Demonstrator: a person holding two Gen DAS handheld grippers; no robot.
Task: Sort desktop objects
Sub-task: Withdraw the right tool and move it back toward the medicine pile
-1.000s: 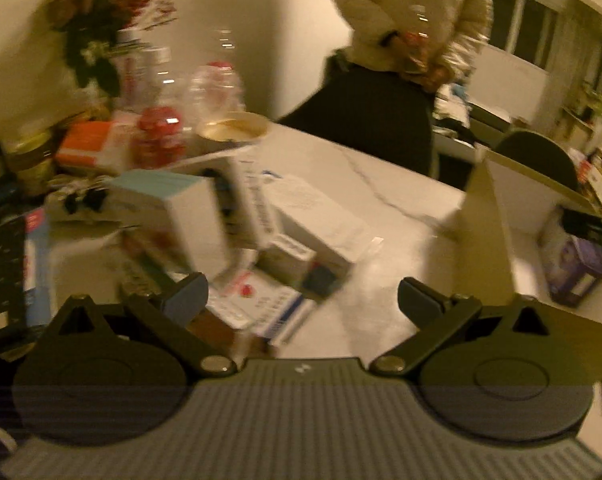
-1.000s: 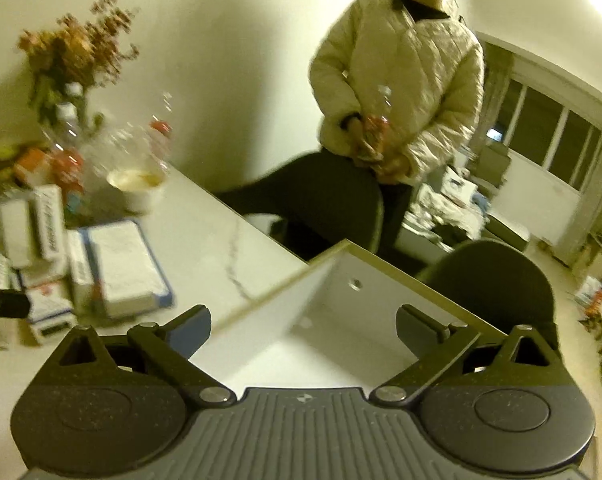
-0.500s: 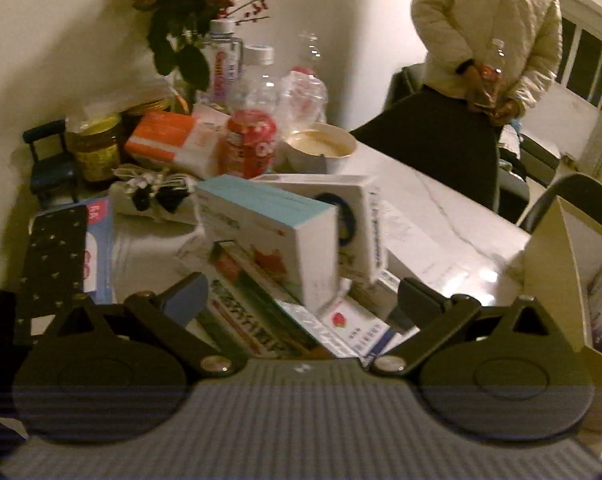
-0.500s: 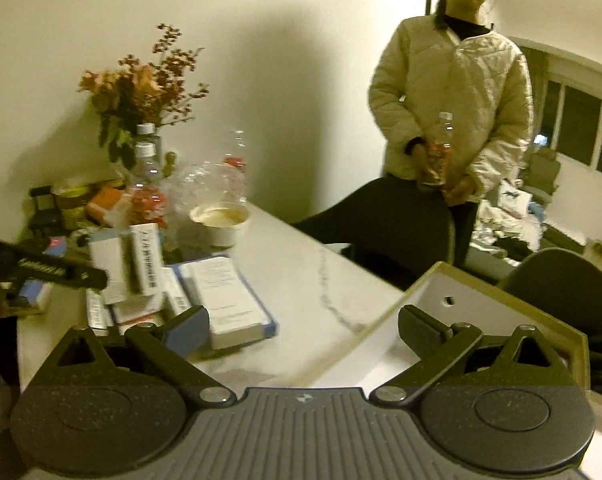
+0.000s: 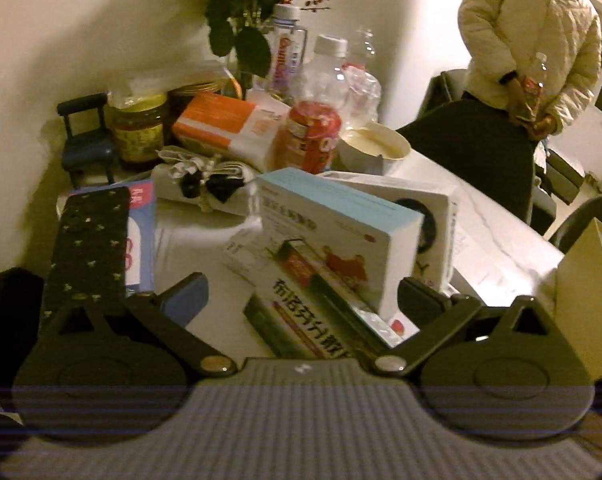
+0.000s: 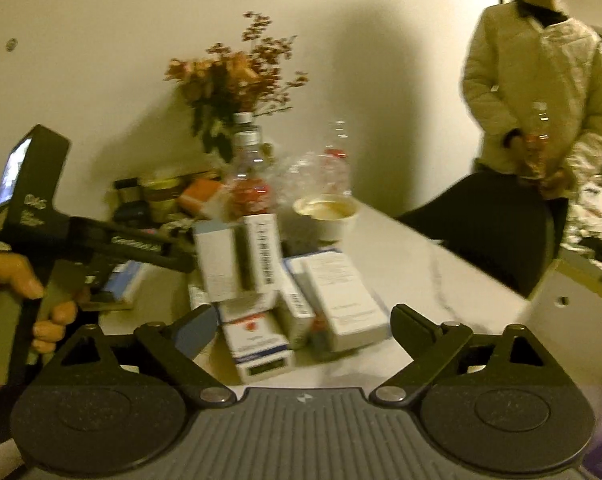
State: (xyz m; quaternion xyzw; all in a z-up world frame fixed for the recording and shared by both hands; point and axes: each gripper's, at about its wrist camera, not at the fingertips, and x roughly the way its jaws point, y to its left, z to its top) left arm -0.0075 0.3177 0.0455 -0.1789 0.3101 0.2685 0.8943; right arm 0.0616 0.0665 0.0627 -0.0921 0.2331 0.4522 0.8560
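Observation:
A pile of medicine boxes lies on the white table (image 5: 493, 240). In the left wrist view, a blue-topped white box (image 5: 341, 232) stands on a flat green box (image 5: 301, 320), with a white box with a black ring (image 5: 431, 220) behind. My left gripper (image 5: 301, 296) is open just in front of them, touching nothing. It also shows in the right wrist view, the left gripper (image 6: 173, 258) held by a hand (image 6: 21, 280) beside two upright white boxes (image 6: 237, 256). My right gripper (image 6: 303, 326) is open, its jaws closing. Nothing is between its pads; flat boxes (image 6: 261, 336) lie beyond.
An open cardboard box (image 5: 585, 280) stands at the right. At the back are bottles (image 5: 313, 140), a bowl (image 5: 375, 148), a jar (image 5: 141, 132), an orange pack (image 5: 225, 124), flowers and a small blue chair (image 5: 87, 136). A person in a cream jacket (image 5: 533, 40) stands behind a dark chair (image 5: 473, 152).
Both views have swung left, off the cardboard box and onto the pile of boxes, which is now closer. The left gripper has come into the right wrist view. The right jaws look slightly narrower.

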